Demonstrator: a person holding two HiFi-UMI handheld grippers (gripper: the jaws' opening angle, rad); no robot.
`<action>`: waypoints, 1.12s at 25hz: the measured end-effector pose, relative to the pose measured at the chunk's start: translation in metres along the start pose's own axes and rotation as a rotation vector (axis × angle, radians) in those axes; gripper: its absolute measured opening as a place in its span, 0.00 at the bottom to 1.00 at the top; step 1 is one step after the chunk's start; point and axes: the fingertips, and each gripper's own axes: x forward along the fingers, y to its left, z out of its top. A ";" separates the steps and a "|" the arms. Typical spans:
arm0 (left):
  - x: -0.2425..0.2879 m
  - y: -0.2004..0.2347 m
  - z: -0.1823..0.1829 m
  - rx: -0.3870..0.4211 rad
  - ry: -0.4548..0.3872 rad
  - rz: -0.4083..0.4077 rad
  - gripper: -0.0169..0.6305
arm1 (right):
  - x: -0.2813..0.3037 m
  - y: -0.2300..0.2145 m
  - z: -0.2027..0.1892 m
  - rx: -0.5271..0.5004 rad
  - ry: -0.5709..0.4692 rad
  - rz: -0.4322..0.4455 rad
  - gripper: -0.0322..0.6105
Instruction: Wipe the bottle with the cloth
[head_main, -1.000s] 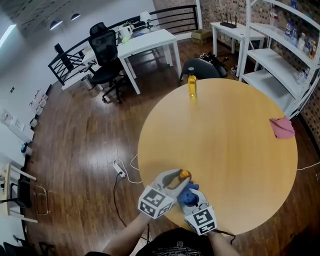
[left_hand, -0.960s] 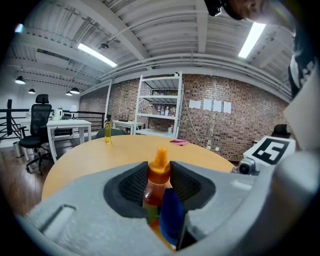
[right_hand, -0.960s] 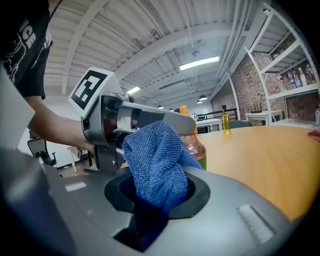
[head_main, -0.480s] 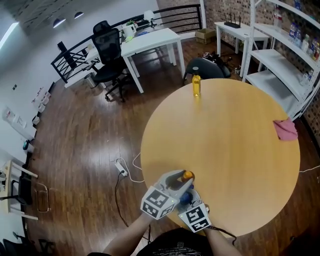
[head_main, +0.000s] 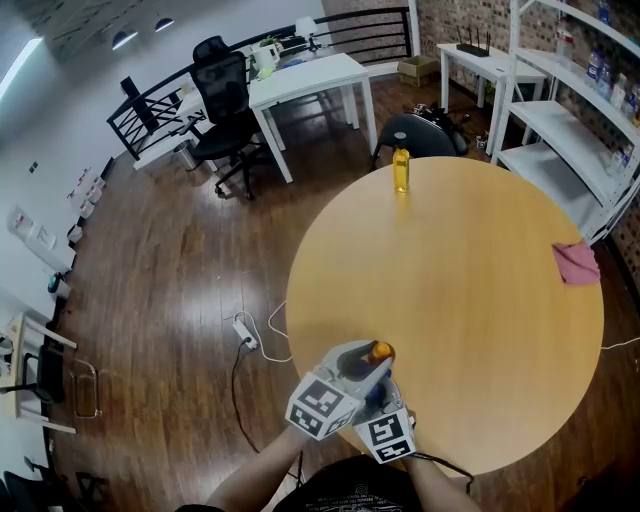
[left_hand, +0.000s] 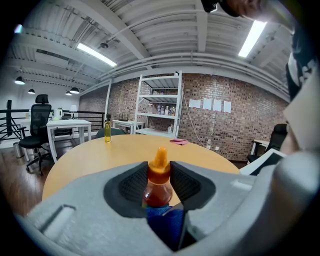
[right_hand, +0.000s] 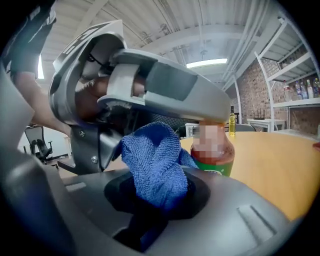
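- While the bottle (left_hand: 158, 189) is kept at the near edge of the round table (head_main: 480, 300), its neck is clamped between the jaws of the left gripper (left_hand: 159, 181).
- The blue cloth (right_hand: 155, 160) is pinched by the right gripper (right_hand: 156, 197) and laid against the bottle's side.

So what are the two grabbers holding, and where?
The left gripper clamps the bottle by its neck, just under the orange cap. The right gripper pinches a bunched part of the blue cloth.
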 end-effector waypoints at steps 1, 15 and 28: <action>0.000 0.000 0.000 0.000 0.001 -0.001 0.23 | 0.001 0.000 0.000 0.004 -0.002 0.000 0.20; 0.000 0.000 0.000 -0.004 -0.013 -0.015 0.23 | -0.043 0.001 -0.010 0.005 0.013 0.045 0.21; 0.000 0.002 0.002 -0.003 -0.017 -0.021 0.23 | -0.103 -0.057 0.021 0.134 -0.102 -0.136 0.21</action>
